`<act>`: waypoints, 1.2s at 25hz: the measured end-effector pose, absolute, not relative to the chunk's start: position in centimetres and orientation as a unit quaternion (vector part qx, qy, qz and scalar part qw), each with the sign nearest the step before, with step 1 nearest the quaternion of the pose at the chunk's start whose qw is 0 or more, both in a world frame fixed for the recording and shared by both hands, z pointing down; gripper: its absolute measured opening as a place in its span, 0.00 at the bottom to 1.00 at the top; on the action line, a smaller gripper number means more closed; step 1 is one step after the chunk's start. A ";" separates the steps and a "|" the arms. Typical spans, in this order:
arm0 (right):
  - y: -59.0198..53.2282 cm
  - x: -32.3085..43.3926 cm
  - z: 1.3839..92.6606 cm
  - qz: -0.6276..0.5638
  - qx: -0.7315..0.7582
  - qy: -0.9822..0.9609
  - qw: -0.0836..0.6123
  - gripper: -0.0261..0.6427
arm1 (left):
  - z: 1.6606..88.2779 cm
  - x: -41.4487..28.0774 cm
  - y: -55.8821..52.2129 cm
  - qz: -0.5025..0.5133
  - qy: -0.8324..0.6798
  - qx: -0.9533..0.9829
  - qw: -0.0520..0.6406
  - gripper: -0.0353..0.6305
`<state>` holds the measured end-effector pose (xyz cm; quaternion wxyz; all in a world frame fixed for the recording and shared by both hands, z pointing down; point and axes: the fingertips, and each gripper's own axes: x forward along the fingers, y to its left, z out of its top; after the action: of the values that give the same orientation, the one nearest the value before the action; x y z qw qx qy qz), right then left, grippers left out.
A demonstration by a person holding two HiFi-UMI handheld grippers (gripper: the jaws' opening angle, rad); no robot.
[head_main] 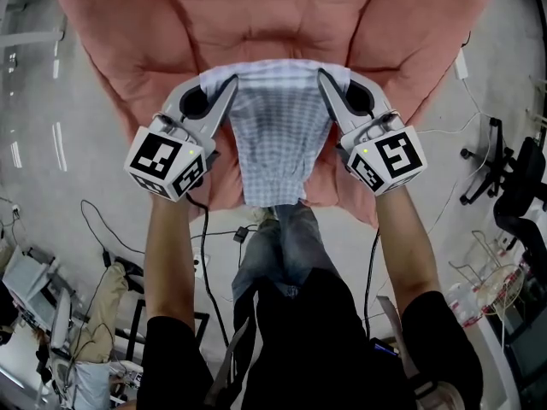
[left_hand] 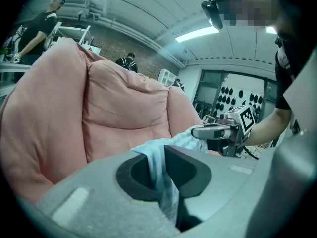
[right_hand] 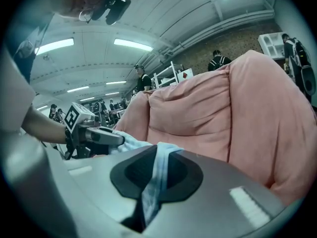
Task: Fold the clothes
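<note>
above the big pink cushion (head_main: 273, 15), the checked garment (head_main: 275, 135) hangs in the air, spread flat btwn the two grippers. its top edge is level and the rest drops toward the person's legs (head_main: 278, 246); can't tell what kind of garment it is.

left gripper (head_main: 232, 84) is clamped on the top left corner. in the left gripper view the fabric (left_hand: 159, 175) runs pinched btwn the dark pads, jaws nearly together. right gripper (head_main: 323, 77) is likewise closed on the top right corner, w/ a strip of fabric (right_hand: 152, 180) squeezed in its jaws. the hem looks free, resting on nothing as far as the head view shows.

step in hand, prob.: the hold-up-and-square stage, garment taken by both top corners before a fold. no fold looks made yet, so the task seems early on.

next move likely calls for laying it flat on the cushion, or bringing the top edge over the lower half. either way both grips need to be tight and level so the edge doesn't skew. the fabric is thin and the pinch at each corner small, so a slip on one side would prob. let it sag & twist.
</note>
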<state>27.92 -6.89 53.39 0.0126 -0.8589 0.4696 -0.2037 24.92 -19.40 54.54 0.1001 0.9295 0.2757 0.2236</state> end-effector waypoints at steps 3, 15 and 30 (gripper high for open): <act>-6.4 26.4 54.4 -0.217 -0.855 0.470 0.006 0.06 | 55.6 23.5 -18.9 0.238 0.284 0.924 0.095 0.11; -3.1 15.8 58.2 -0.277 -0.834 0.477 -0.009 0.06 | 59.4 13.4 -15.6 0.293 0.324 0.894 0.098 0.12; -0.7 0.6 66.0 -0.382 -0.813 0.439 -0.010 0.06 | 66.2 -0.7 -13.0 0.384 0.344 0.849 0.110 0.12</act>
<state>0.64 -0.72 65.99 -0.0097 -0.8133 0.4388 -0.3820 -0.74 -13.02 66.21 0.1105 0.8495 0.3442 0.3843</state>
